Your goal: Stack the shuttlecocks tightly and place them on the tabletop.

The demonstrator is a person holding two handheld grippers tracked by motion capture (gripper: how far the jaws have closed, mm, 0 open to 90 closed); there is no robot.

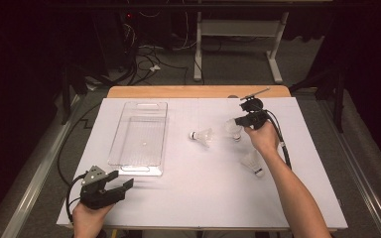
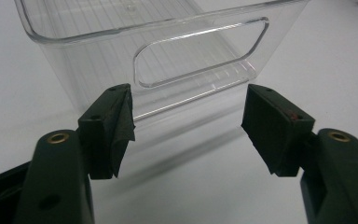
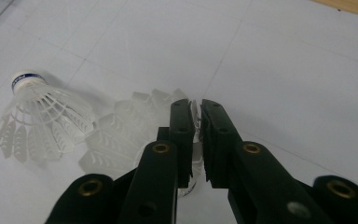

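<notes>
From the high view, the right gripper bears down on a white feathered shuttlecock lying on the white table sheet, well to the right of the clear plastic bin; a second white shuttlecock lies between that one and the bin, and a third white shuttlecock lies farther from the bin, beside the person's wrist. The left gripper rests near the bin's nearest corner, jaws apart and empty. In the left gripper view the bin's end wall with its cut-out handle stands just beyond the spread jaws; its far end is cut off. In the right gripper view the jaws stand almost together, pinching the thin edge of the shuttlecock's feather skirt, though its cork base sits mostly hidden beneath the jaws. I judge the shuttlecock very light, its feathers brittle and springy, so a hard squeeze could crush them; the firmer cork end looks the safer hold. Whether the pinch is secure is hard to make out.
</notes>
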